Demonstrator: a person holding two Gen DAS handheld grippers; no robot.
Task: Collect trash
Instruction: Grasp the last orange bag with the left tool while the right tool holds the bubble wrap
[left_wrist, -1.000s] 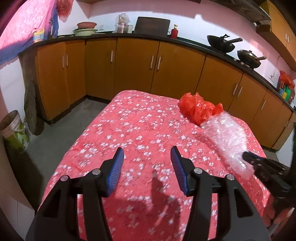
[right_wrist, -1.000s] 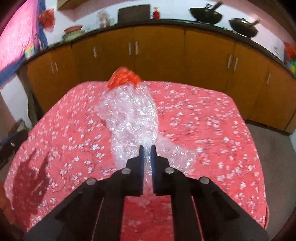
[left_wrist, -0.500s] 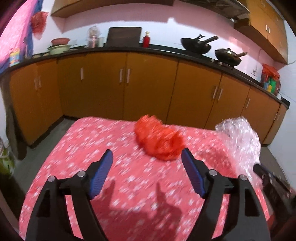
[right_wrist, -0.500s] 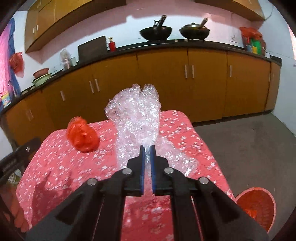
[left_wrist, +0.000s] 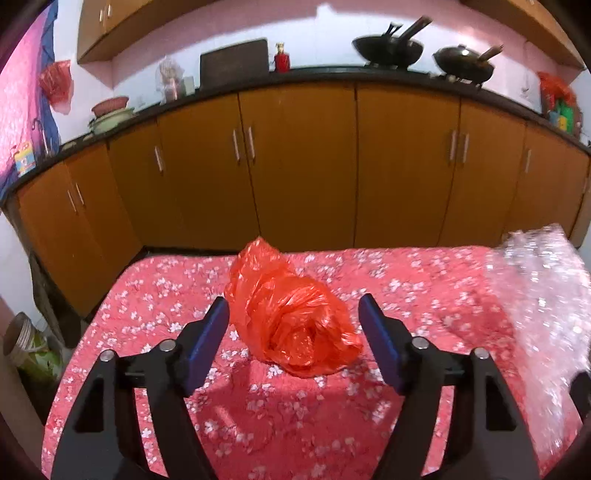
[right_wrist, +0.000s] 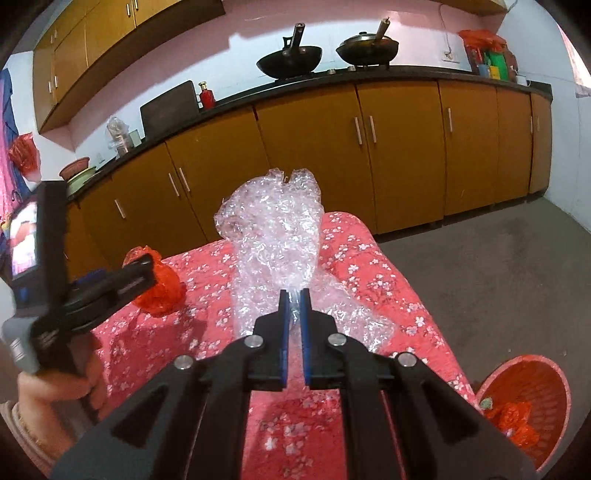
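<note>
The right gripper (right_wrist: 294, 295) has its jaws clamped on a wad of bubble wrap (right_wrist: 275, 236), which stands up ahead of the jaws and spills to either side of them, above the red flowered table (right_wrist: 388, 280). Right of and below these jaws, a red basket (right_wrist: 532, 384) sits on the floor with red scraps inside.

The left gripper (left_wrist: 293, 312) has its jaws apart; they have just been closing a little, with a crumpled red bag (left_wrist: 291, 317) lying on the table (left_wrist: 155, 295) between them. Neither pad presses the bag. The bubble wrap (left_wrist: 543, 295) shows blurred, well to the right of these jaws. A hand (right_wrist: 55, 391) holds the left gripper's handle.
</note>
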